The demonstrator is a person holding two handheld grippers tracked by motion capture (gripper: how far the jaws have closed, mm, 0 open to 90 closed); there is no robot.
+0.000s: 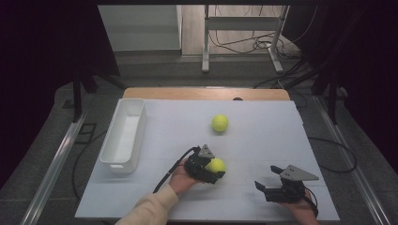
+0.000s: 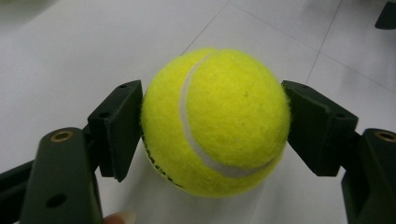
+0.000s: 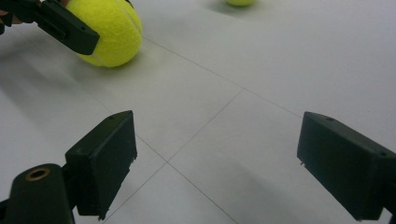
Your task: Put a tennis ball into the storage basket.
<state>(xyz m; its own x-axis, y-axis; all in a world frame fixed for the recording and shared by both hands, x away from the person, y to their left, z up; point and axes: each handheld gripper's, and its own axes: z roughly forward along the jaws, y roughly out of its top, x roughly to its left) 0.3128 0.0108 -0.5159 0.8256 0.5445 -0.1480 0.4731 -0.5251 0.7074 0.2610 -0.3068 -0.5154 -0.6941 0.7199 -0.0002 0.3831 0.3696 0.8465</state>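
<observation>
A yellow tennis ball rests on the white table, and both pads of my left gripper press on its sides, shut on it. From above, this ball and the left gripper lie near the table's front middle. A second tennis ball lies free farther back, apart from both grippers. My right gripper is at the front right, its jaws wide open over bare table. In the right gripper view, the right gripper has nothing between its pads, with the held ball at upper left.
A long white bin stands along the left side of the white table, and its inside looks bare. A wooden strip runs along the table's far edge. Metal frame legs and cables lie on the floor beyond.
</observation>
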